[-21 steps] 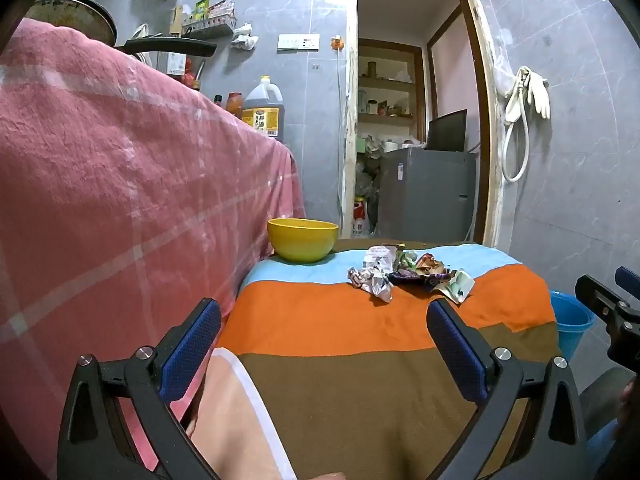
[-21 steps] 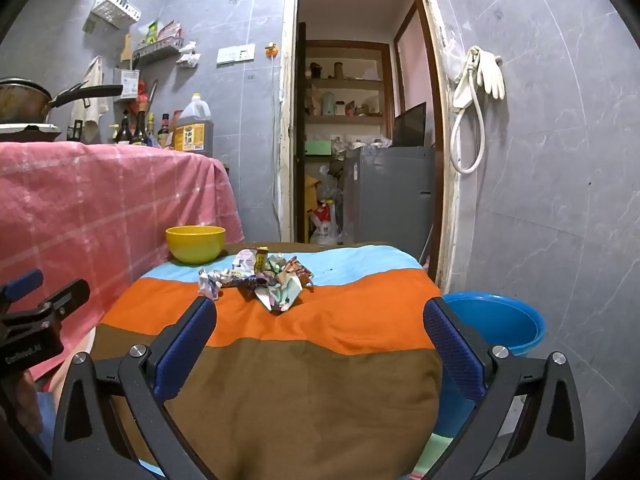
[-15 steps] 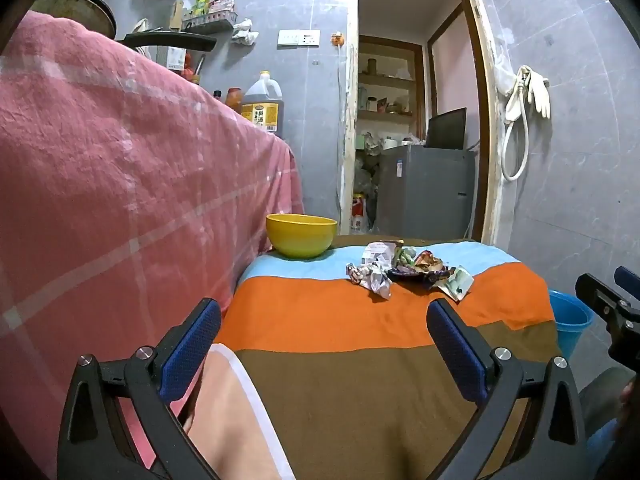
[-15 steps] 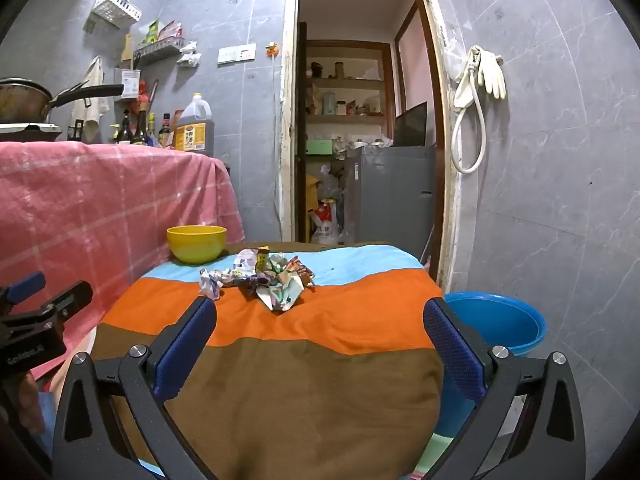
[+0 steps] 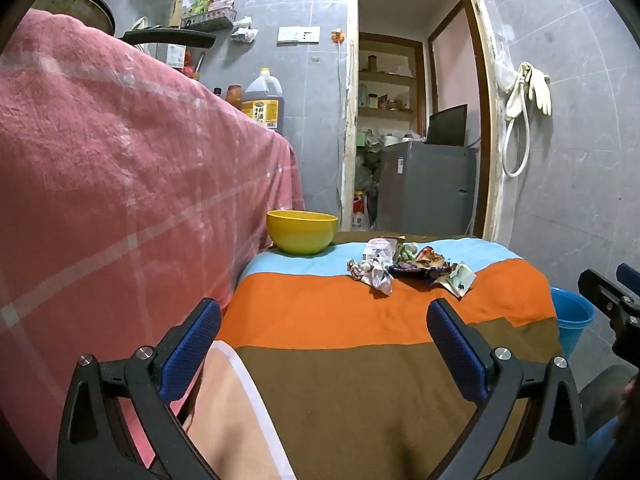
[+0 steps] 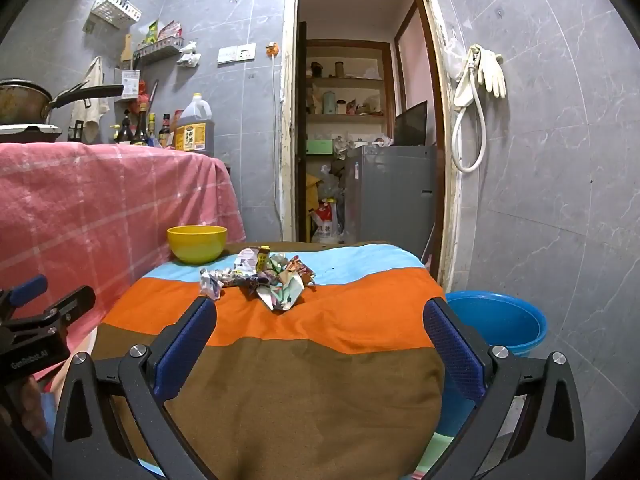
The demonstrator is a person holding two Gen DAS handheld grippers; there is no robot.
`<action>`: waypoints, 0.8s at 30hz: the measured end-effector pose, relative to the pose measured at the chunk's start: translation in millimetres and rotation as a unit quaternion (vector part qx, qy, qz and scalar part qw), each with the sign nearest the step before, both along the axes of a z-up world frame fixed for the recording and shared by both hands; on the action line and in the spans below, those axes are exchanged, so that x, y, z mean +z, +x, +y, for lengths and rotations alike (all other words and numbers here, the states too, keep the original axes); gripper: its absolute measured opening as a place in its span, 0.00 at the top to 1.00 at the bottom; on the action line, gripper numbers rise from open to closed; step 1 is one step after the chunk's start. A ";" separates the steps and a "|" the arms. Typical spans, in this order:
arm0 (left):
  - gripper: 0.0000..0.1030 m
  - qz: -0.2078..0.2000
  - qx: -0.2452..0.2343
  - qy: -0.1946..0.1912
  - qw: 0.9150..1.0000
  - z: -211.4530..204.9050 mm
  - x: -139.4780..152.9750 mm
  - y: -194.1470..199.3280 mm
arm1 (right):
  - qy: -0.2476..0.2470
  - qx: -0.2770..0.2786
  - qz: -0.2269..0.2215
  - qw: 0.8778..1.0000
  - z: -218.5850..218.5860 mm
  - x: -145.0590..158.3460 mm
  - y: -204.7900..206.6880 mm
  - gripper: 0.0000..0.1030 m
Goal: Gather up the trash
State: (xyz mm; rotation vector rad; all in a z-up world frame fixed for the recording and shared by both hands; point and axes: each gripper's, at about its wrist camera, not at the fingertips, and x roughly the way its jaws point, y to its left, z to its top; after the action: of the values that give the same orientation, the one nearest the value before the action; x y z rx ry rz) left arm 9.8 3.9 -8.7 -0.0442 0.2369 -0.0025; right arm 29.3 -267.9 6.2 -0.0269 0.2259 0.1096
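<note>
The wrappers [image 5: 408, 266] lie in a heap stretched left to right; left gripper [image 5: 324, 336] and right gripper [image 6: 320, 332] gape wide, holding nothing.

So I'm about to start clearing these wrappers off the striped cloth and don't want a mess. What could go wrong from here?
1. The crumpled wrappers lie in one loose, overlapping pile; pinching one may drag or scatter its neighbours.
2. They sit on soft striped cloth, so closing fingers could catch fabric as well.
3. The yellow bowl stands just beyond the pile, and the blue basin sits low beside the table, so a drop could miss it.
</note>
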 end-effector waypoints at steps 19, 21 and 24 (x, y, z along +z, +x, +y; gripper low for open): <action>0.02 0.003 0.000 0.000 1.000 0.3 -4.1 2.4 | 0.001 0.000 0.001 1.000 -1.2 -0.3 -0.2 0.00; 0.02 0.004 0.000 -0.001 1.000 0.5 -4.0 2.8 | 0.002 0.000 0.000 1.000 -1.5 -0.2 -0.3 0.00; 0.02 0.004 0.000 -0.001 1.000 0.8 -3.8 3.0 | 0.001 -0.001 0.000 1.000 -2.0 -0.2 -0.5 0.00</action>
State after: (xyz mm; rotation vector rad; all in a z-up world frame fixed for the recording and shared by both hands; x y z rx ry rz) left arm 12.8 4.7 -12.5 -0.0454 0.2444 -0.0027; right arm 28.8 -270.0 6.0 -0.0238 0.2266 0.1082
